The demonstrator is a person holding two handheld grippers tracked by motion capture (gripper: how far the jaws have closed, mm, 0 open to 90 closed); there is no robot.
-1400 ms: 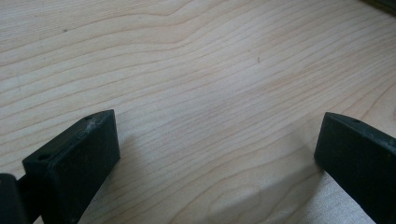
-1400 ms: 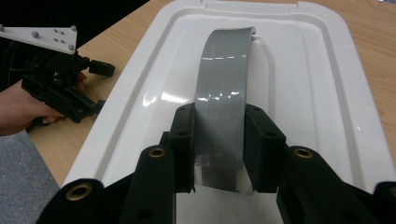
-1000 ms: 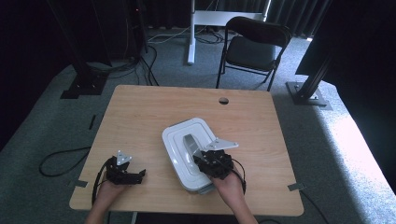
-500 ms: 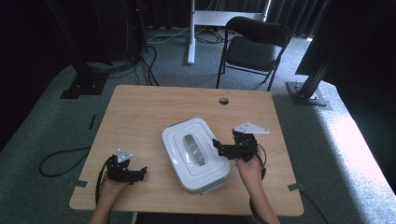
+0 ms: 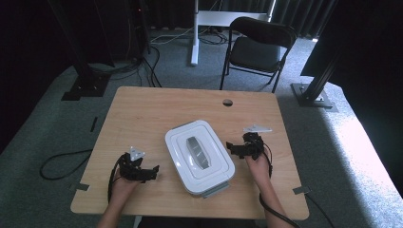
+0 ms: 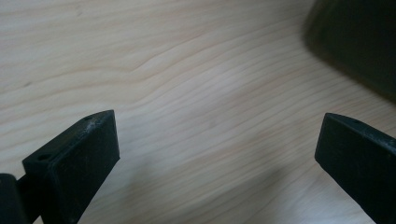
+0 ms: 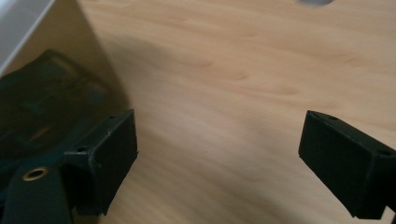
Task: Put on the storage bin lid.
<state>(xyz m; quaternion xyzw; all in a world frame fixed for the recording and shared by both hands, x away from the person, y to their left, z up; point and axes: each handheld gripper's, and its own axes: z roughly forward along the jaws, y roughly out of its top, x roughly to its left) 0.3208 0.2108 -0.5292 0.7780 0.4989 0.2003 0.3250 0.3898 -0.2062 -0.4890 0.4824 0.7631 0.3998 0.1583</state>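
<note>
Lab studio, black curtains (image 5: 28, 52), rig posts (image 5: 328, 66), carpet (image 5: 342, 156)

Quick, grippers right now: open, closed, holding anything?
Left gripper: open, holding nothing, over bare table.
Right gripper: open after just opening, nothing between the jaws, beside the white container.

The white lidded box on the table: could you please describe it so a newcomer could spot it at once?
Look at the light wooden table in front of the black folding chair. Near its middle, between the left gripper and right gripper, lies the white box, set at an angle. It is the table's one white rounded container, with a grey handle in its lid.
</note>
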